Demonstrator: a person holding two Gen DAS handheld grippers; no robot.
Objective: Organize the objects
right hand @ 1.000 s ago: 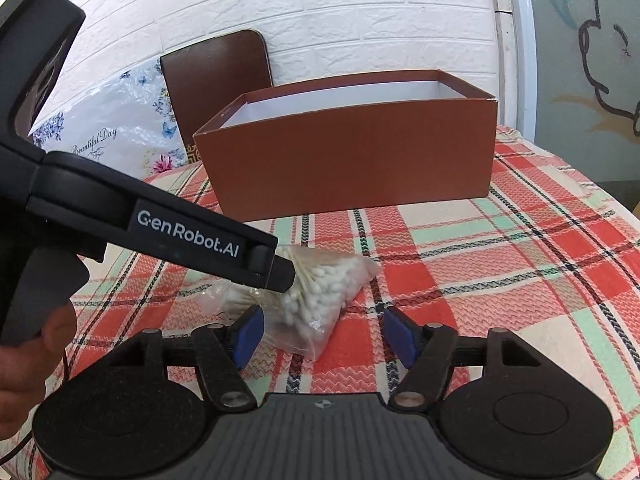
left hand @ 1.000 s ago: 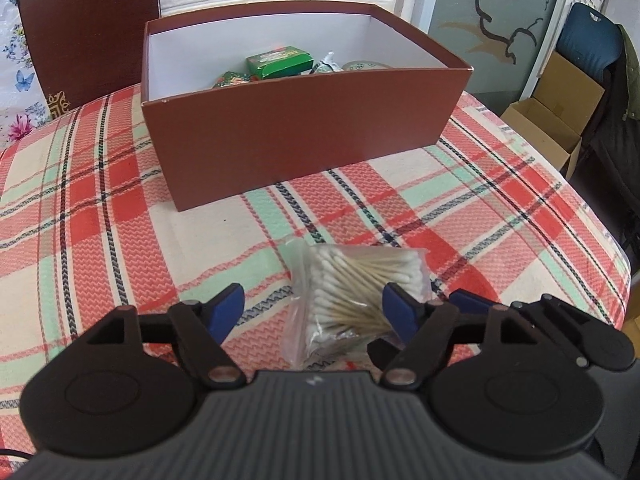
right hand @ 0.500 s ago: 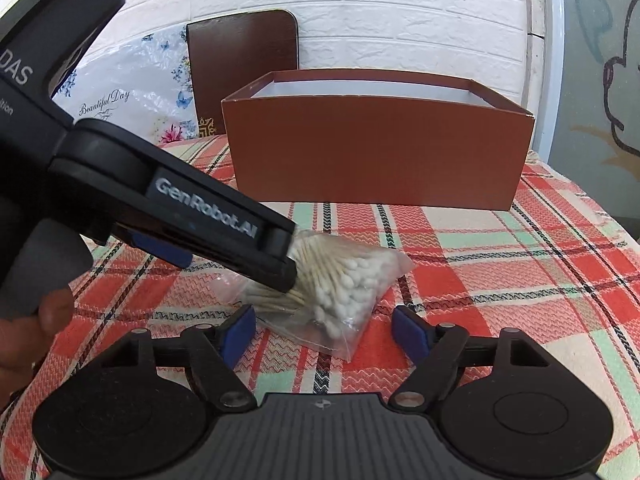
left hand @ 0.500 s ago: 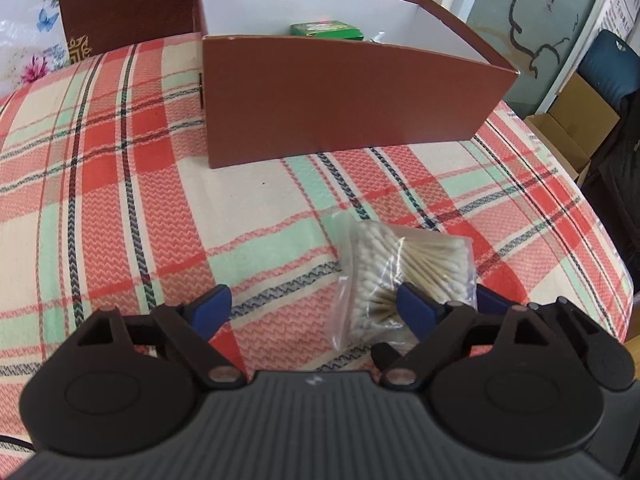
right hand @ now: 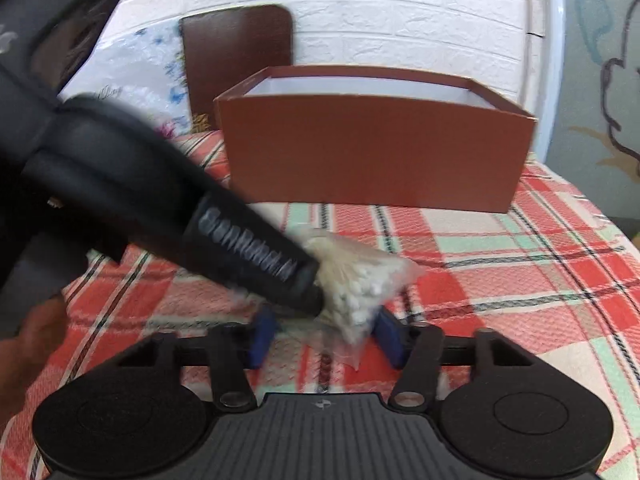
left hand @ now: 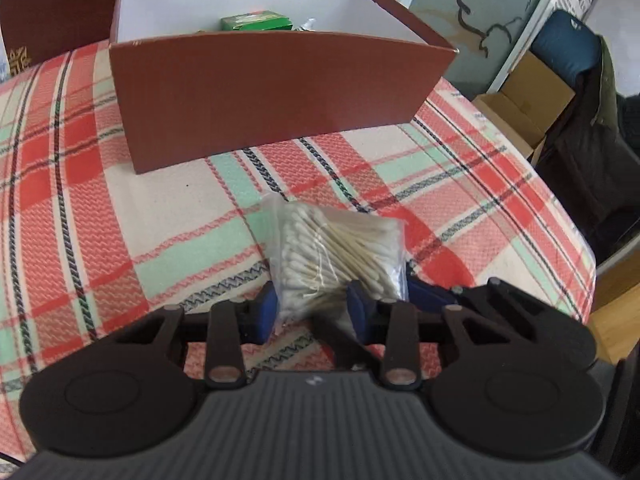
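Observation:
A clear bag of cotton swabs lies on the plaid tablecloth in front of an open brown box. My left gripper has closed its blue pads on the near end of the bag. In the right wrist view the left gripper's black body comes in from the left onto the bag. My right gripper has its pads on either side of the bag's near corner; a gap shows between the left pad and the bag. The brown box stands behind.
The box holds a green packet and other small items. A brown chair back stands behind the table. Cardboard boxes and a dark jacket on a blue chair are off the table's right edge.
My left gripper has moved onto the bag and closed on it. My right gripper has come forward and narrowed around the bag's corner. The bag has shifted and bunched up.

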